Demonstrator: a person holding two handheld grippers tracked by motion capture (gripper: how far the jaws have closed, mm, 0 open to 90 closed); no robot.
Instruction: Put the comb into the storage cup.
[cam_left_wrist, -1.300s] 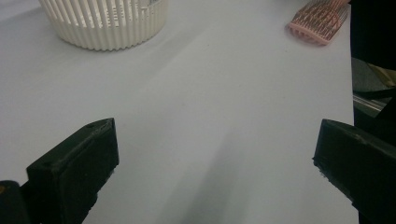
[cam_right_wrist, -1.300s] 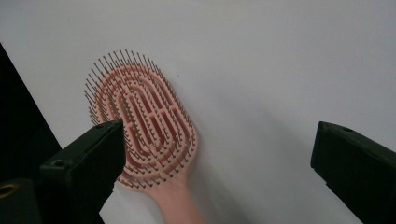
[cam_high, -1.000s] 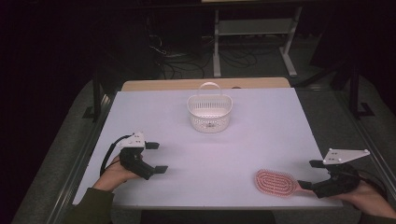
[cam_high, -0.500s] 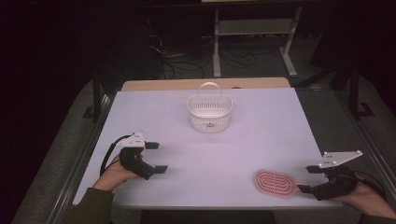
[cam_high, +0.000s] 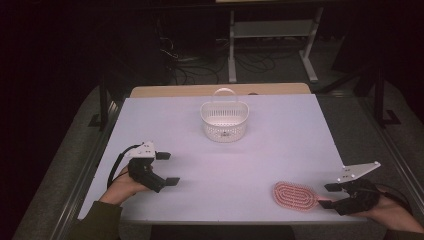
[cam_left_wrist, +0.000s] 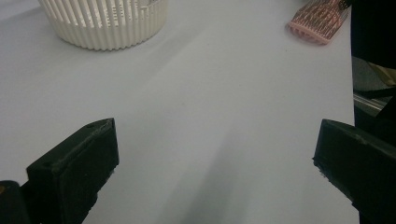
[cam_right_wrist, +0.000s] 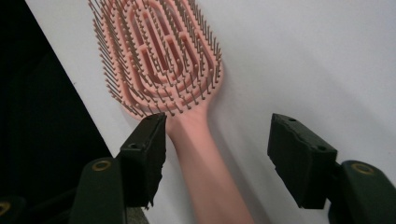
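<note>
Right gripper view shows my right gripper (cam_right_wrist: 217, 156) with its jaws spread wide around the neck of the pink hairbrush (cam_right_wrist: 163, 60): the handle runs between them, close to the jaw on the picture's left, and neither jaw presses on it. The jaws hold nothing. In the high view that gripper (cam_high: 326, 195) sits at the near right corner of the table (cam_high: 280, 145), and against a second ago it has slid back toward me and lower, the brush (cam_high: 295, 196) lying a little nearer the front edge than before. My left gripper (cam_high: 167, 168) has stayed where it was at the near left, jaws wide apart and empty; its own view shows both black jaws (cam_left_wrist: 215, 177) over bare tabletop.

The table is a pale, plain sheet with a wooden strip along its far edge. A white slatted basket (cam_high: 224, 120) with a hoop handle stands at the far middle, well apart from both grippers. Beyond it the room is dark, with cables on the floor and a metal frame stand (cam_high: 272, 40).

The brush lies bristles up, its long axis roughly along the front edge, head toward the table's middle, handle toward my right gripper.
</note>
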